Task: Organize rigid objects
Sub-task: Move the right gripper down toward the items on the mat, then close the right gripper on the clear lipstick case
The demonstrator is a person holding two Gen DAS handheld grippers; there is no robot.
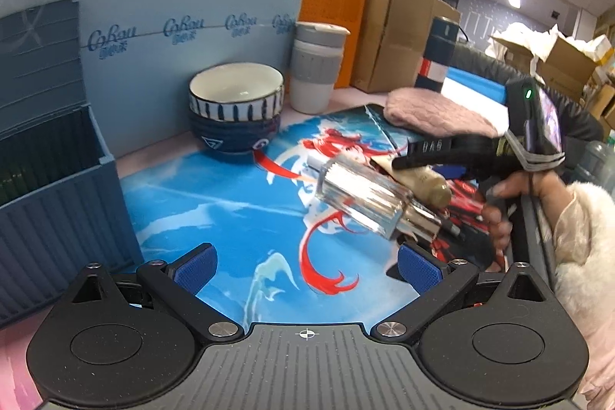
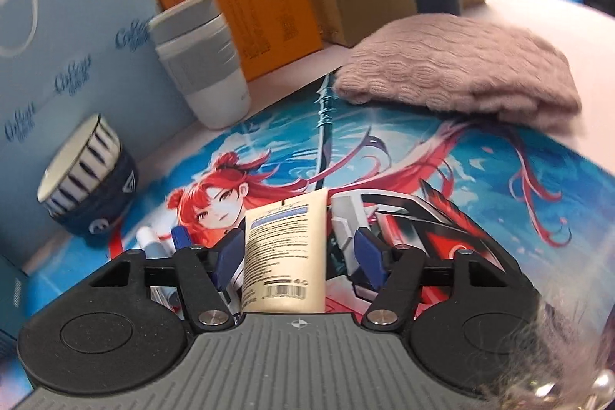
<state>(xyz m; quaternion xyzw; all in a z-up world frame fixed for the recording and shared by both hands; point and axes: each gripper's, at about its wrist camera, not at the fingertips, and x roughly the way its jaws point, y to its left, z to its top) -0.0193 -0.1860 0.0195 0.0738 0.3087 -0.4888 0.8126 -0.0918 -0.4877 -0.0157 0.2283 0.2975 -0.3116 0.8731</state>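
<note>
Now cream tube (image 2: 284,252) between right gripper (image 2: 296,252) jaws.

mat (image 2: 480,179) blue, red-haired figure | tube (image 2: 286,248) cream | storage box (image 1: 57,202) blue ribbed

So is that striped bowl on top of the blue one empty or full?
Empty. The left wrist view looks into the striped bowl, nested in the dark blue bowl, and shows only its bare white inside.
</note>
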